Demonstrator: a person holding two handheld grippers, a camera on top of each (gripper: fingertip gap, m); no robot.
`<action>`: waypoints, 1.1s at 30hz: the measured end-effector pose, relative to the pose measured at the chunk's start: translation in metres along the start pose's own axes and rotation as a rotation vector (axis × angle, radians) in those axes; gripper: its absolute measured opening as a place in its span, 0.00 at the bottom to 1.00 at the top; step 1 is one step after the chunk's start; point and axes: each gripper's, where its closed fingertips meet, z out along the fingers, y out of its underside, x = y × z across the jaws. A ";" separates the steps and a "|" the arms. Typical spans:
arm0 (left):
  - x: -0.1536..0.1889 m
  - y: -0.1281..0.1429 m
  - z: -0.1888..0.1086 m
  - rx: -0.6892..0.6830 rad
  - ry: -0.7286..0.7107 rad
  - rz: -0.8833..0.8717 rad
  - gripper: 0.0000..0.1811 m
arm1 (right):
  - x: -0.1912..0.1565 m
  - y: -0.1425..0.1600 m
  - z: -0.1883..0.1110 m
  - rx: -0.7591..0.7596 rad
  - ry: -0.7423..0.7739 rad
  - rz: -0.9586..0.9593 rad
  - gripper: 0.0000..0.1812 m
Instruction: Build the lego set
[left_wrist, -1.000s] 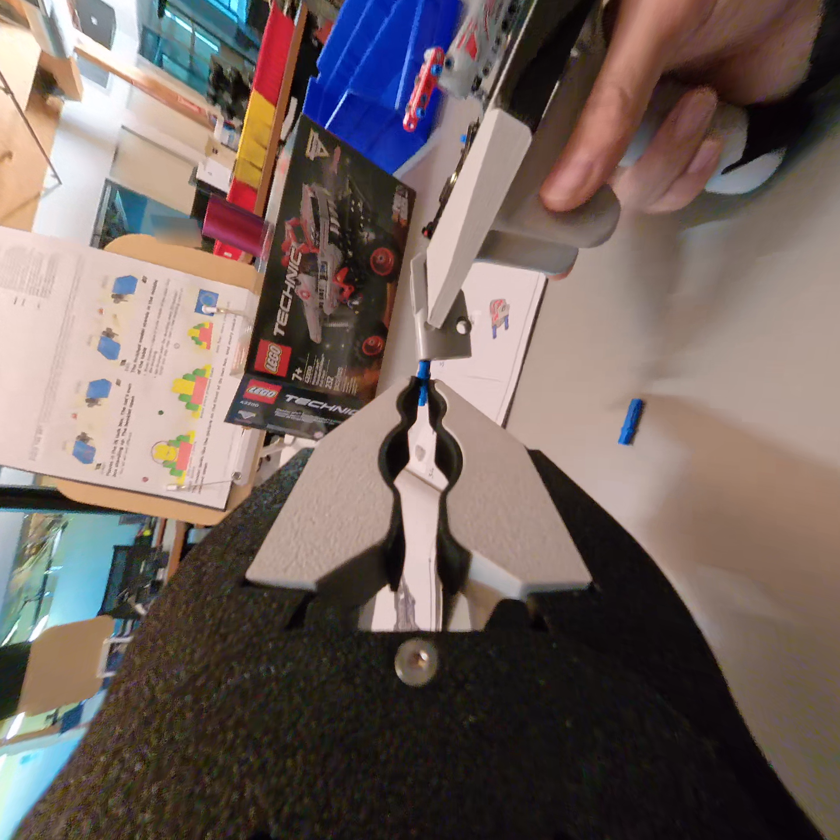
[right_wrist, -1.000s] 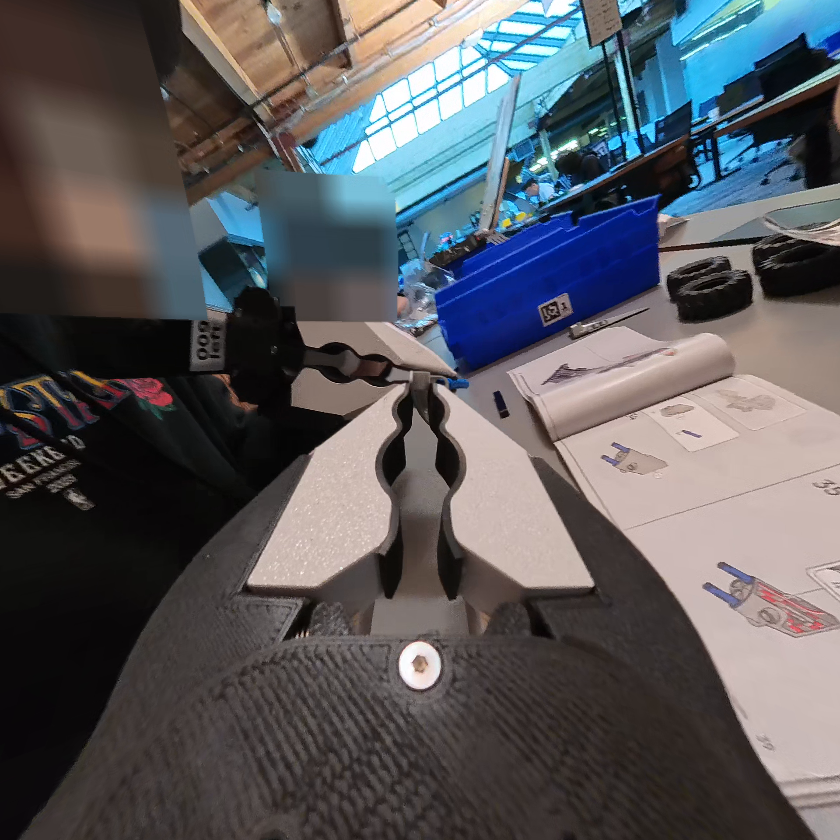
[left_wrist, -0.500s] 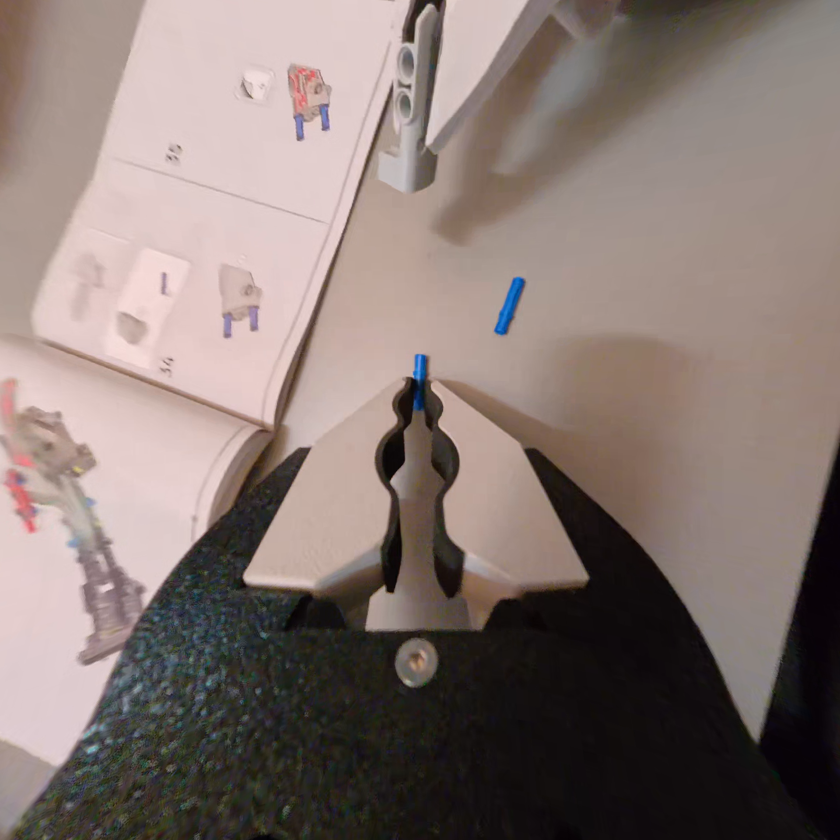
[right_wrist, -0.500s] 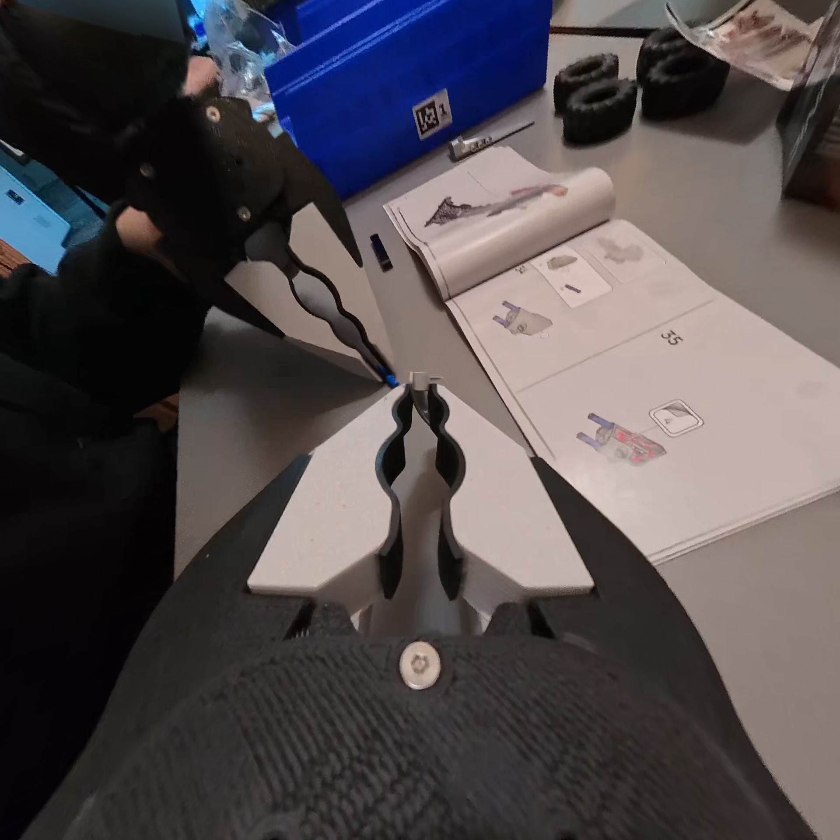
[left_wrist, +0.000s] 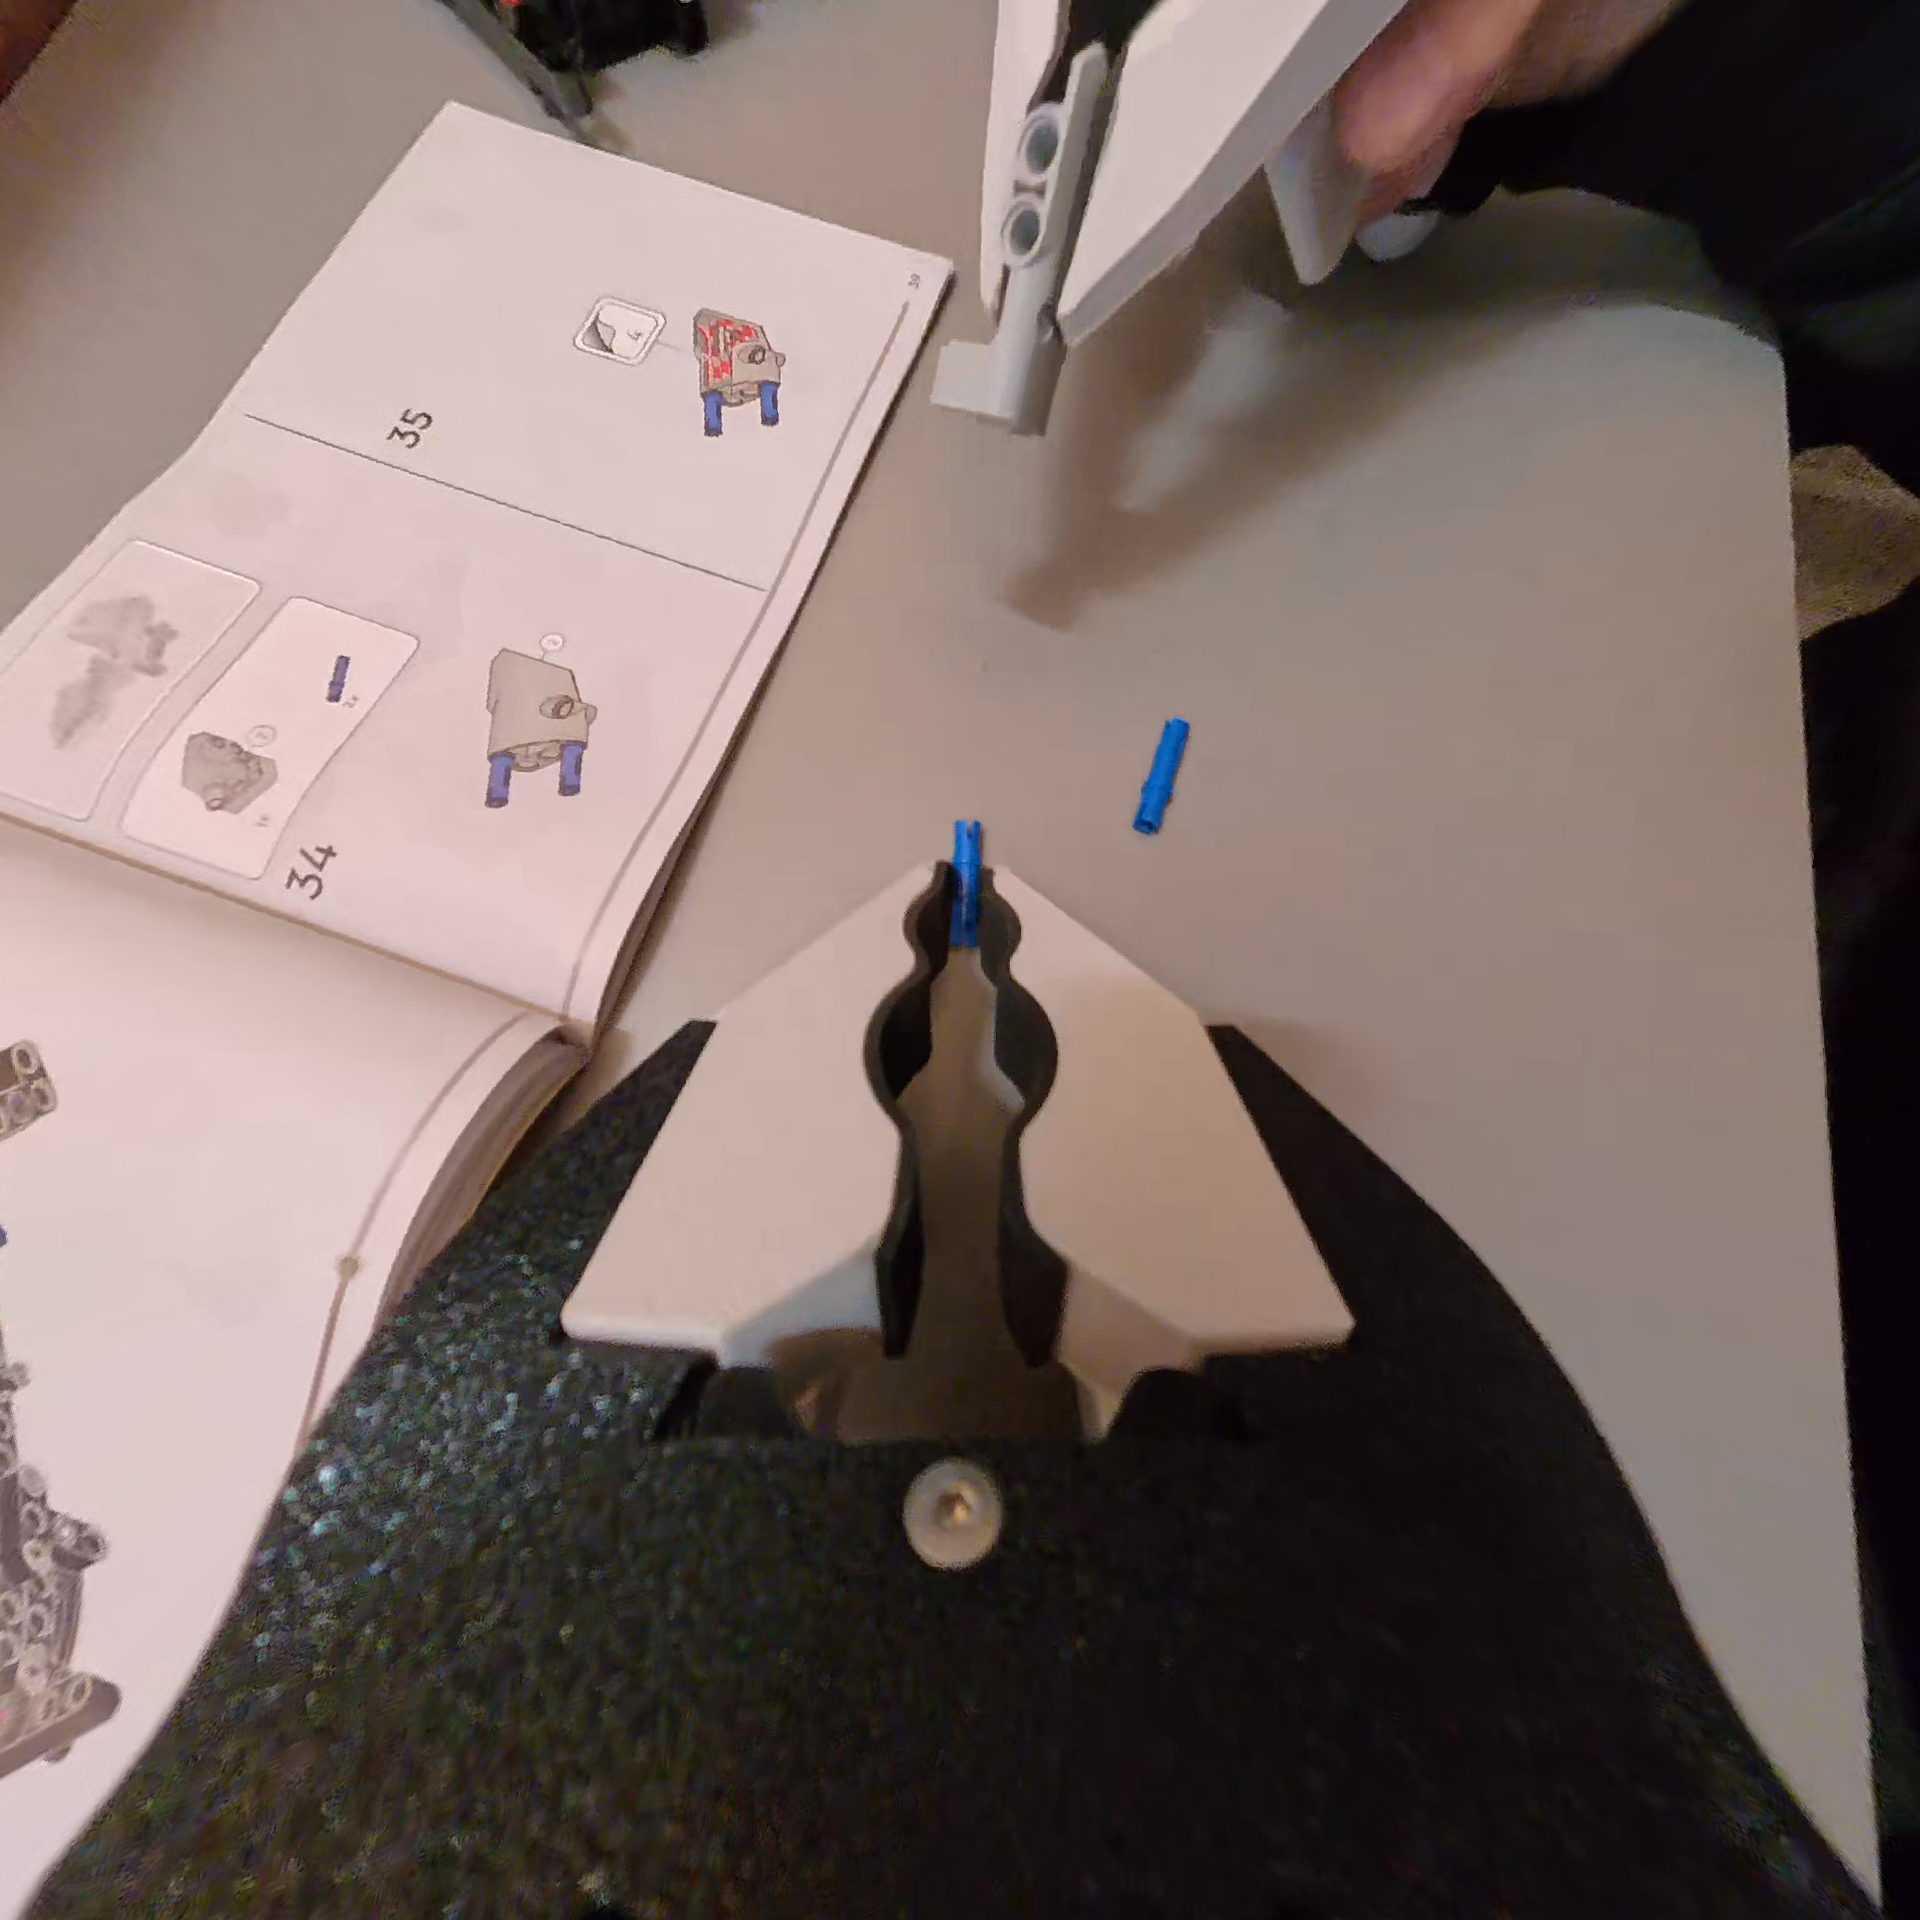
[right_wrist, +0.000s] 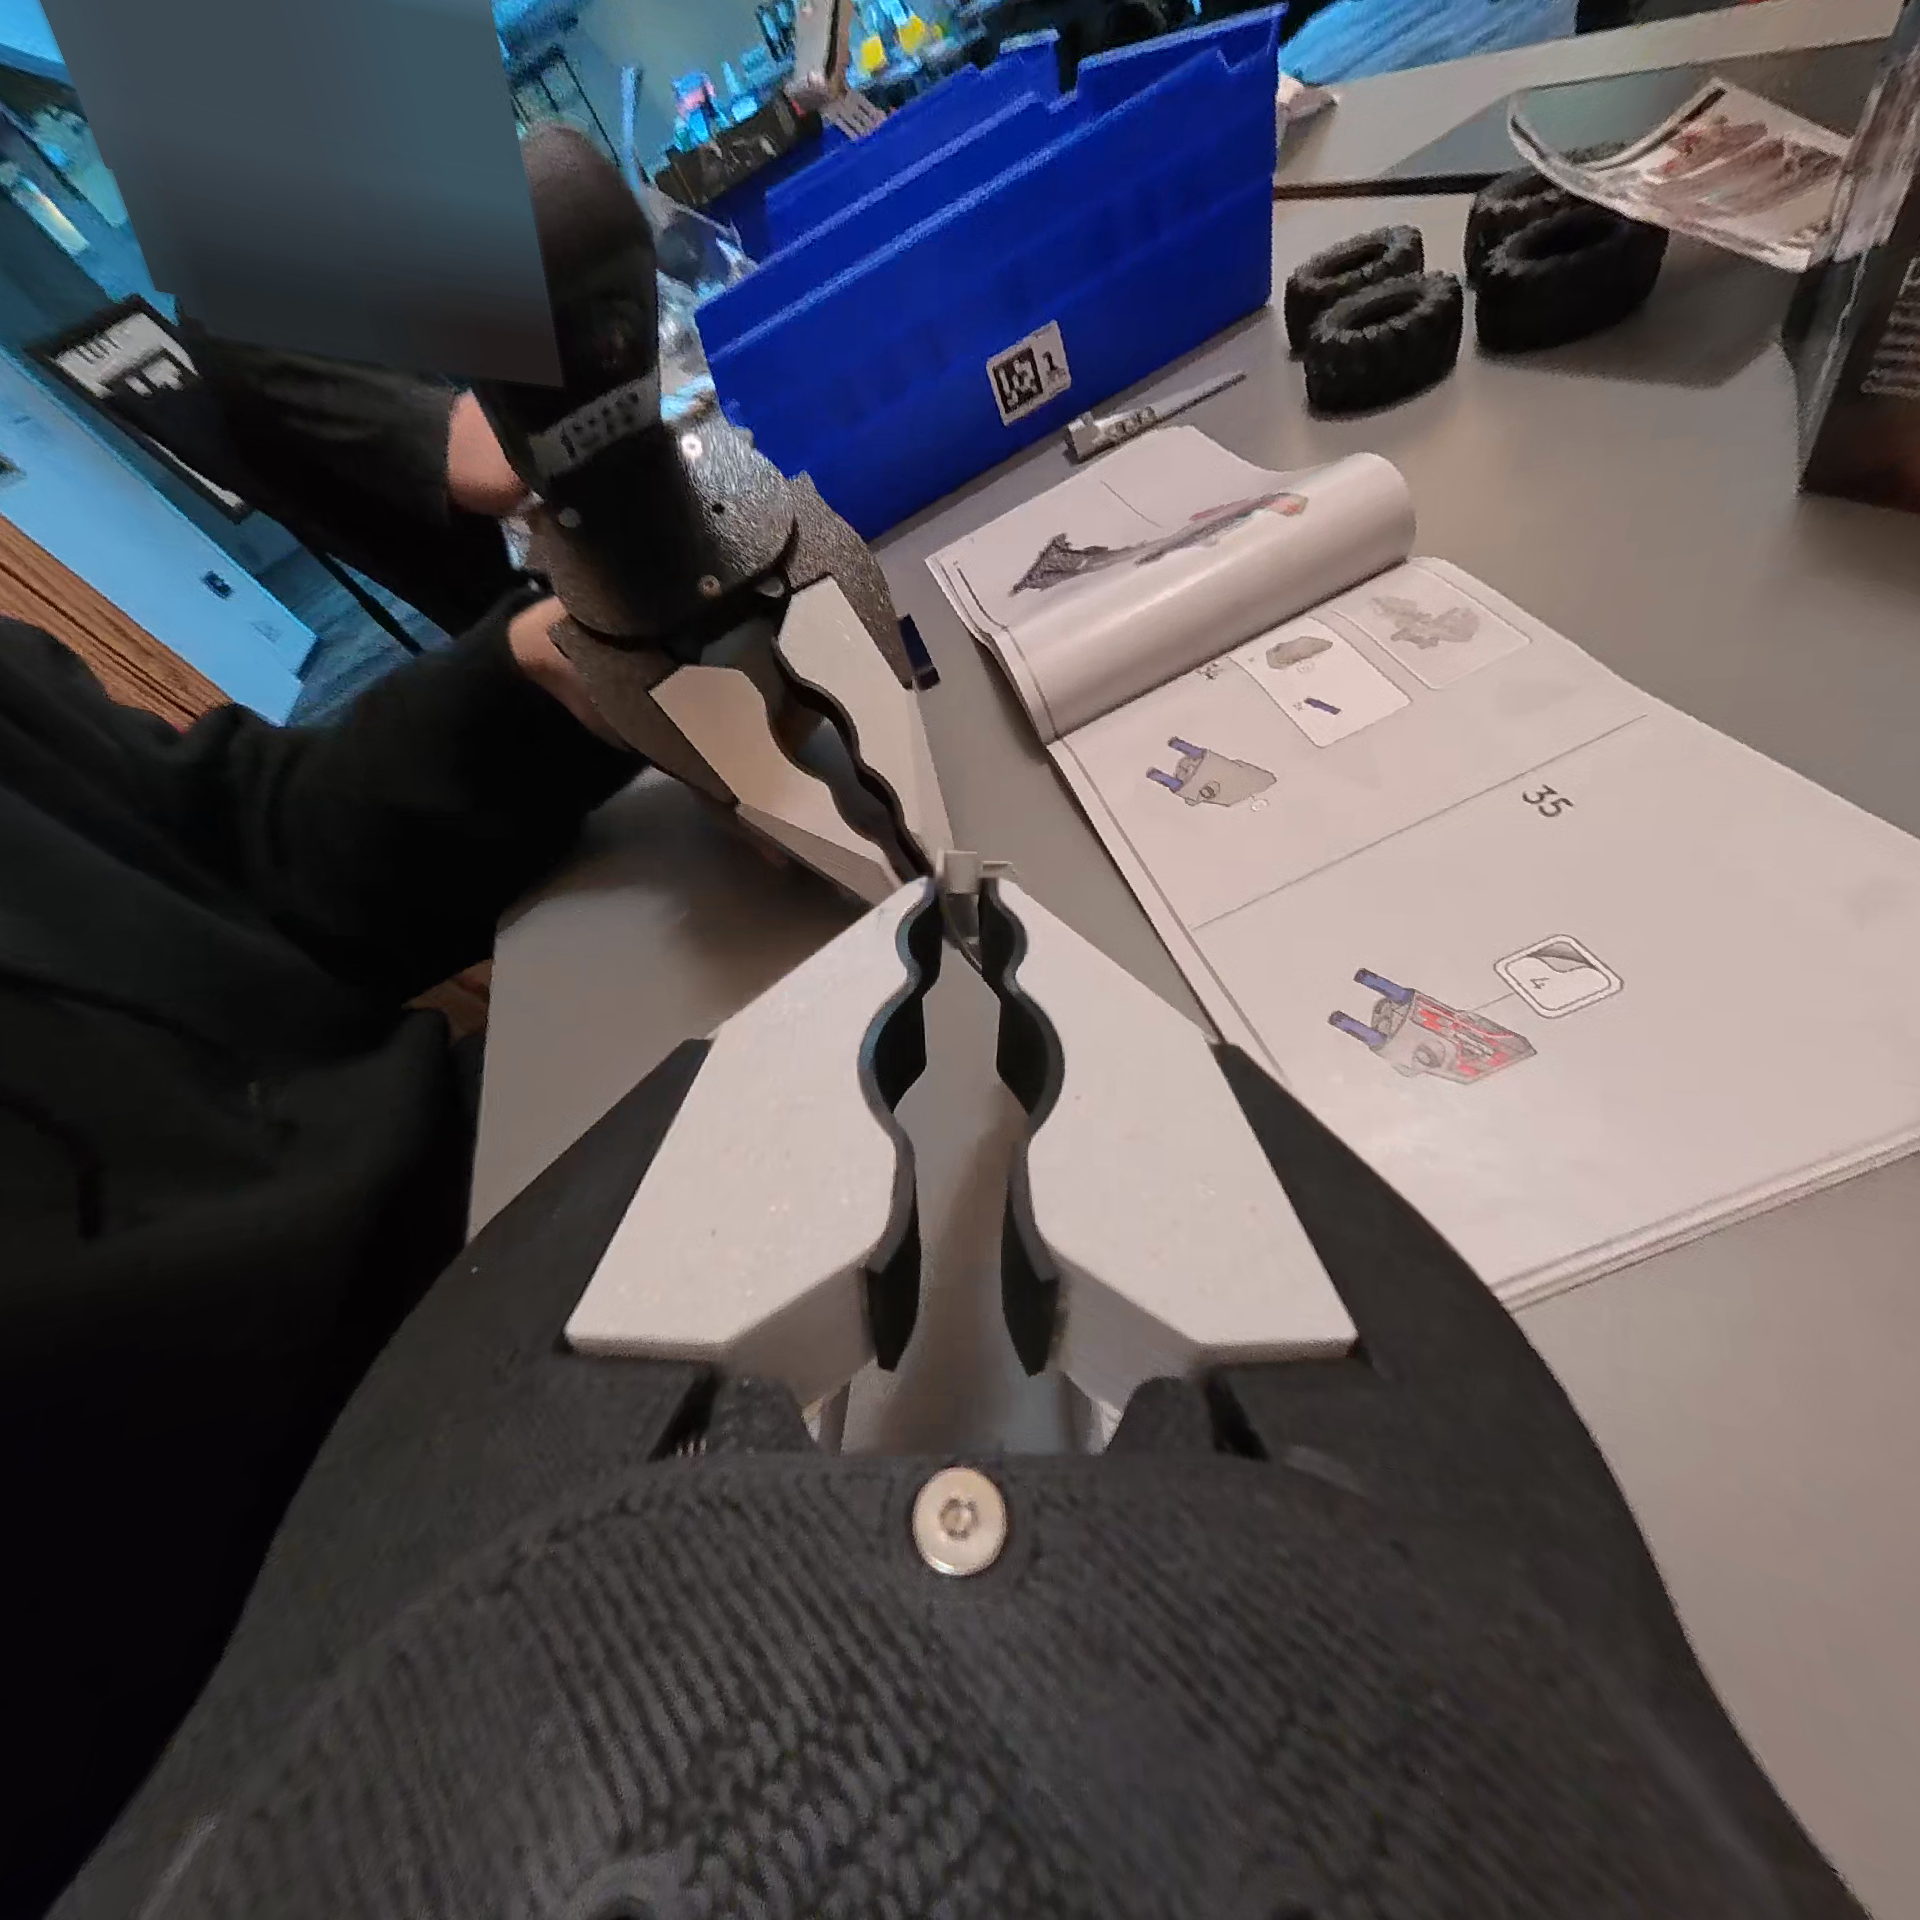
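Left gripper (left_wrist: 966, 883), left wrist view: clamped on a blue pin (left_wrist: 966, 878), now swung down over the surface (left_wrist: 1455, 727) beside the manual (left_wrist: 468, 520); spare pin (left_wrist: 1161, 777) lies loose nearby. Right wrist view: right gripper (right_wrist: 964, 883) pinches the grey piece (right_wrist: 966, 873), tips nearly meeting the left's. Mating looks reset, probably re-aligning for insertion.
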 end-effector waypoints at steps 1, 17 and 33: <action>0.000 -0.001 0.000 -0.001 -0.009 0.040 0.01 | 0.000 -0.003 -0.001 0.022 -0.008 0.019 0.02; 0.000 -0.095 -0.062 0.237 -0.675 0.705 0.01 | -0.038 -0.055 -0.003 0.456 -0.374 0.198 0.03; 0.001 -0.096 -0.069 0.189 -0.713 0.733 0.01 | -0.042 -0.055 -0.001 0.456 -0.393 0.192 0.03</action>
